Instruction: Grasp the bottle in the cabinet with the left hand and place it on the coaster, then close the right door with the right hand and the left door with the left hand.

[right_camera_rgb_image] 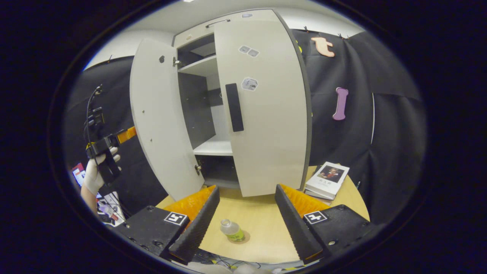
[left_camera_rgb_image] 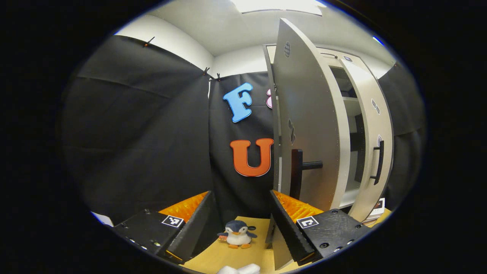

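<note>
While the bottle (right_camera_rgb_image: 232, 230) stands on the coaster (right_camera_rgb_image: 243, 238), label unreadable, both grippers' fingers (left_camera_rgb_image: 283, 224) (right_camera_rgb_image: 295, 224) gape empty.

The cabinet (right_camera_rgb_image: 266, 114) doors look smooth and matt; the bench (right_camera_rgb_image: 262, 224) shows pale wood; the bottle (right_camera_rgb_image: 232, 230) is clear plastic; the penguin (left_camera_rgb_image: 236, 234) is plush.

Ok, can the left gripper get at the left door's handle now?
Probably yes: the left gripper is open, and the handle of the left door stands just ahead, nothing between.
</note>
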{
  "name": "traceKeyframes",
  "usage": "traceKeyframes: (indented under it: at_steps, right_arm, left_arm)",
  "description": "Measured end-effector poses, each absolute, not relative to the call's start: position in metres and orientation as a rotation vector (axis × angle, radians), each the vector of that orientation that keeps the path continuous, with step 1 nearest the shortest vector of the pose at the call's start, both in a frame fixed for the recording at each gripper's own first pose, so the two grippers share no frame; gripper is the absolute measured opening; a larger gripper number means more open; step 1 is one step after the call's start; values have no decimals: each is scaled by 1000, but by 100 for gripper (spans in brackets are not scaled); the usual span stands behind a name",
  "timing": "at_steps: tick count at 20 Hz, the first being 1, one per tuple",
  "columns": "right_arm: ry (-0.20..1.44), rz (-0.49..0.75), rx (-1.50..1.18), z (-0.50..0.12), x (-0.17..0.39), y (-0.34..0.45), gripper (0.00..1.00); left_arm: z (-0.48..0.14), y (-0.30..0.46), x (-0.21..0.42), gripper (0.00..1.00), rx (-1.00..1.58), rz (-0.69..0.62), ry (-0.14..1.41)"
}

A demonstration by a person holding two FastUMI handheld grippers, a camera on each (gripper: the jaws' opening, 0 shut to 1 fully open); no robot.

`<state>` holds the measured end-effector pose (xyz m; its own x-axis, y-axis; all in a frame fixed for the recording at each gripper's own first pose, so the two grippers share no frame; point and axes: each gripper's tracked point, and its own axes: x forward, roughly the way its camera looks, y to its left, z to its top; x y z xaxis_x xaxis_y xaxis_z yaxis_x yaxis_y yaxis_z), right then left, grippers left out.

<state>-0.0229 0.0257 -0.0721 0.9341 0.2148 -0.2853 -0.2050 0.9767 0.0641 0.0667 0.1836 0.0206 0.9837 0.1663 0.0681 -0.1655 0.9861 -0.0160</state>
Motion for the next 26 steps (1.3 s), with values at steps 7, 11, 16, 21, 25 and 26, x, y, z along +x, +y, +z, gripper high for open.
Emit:
traceKeyframes:
  at_steps: [7,11,16,21,25,26]
  right_arm:
    - [281,208,40,-67,-26,13,96]
    - [263,194,39,-61,-29,4,96]
    - [219,143,45,-46,-30,-12,97]
    - [166,92,52,-34,-30,-18,97]
    - [118,52,58,-22,-30,-19,96]
    - [102,39,60,-17,-30,-20,97]
  left_arm:
    - [20,137,73,92,-22,76,-62]
    - [21,104,83,94,-44,2,-50]
    - [15,75,82,95,-64,-60,-13]
    - [14,43,59,95,-56,-128,-1]
    - [19,17,32,95,-63,-159,5]
    - [19,12,25,95,-51,-161,3]
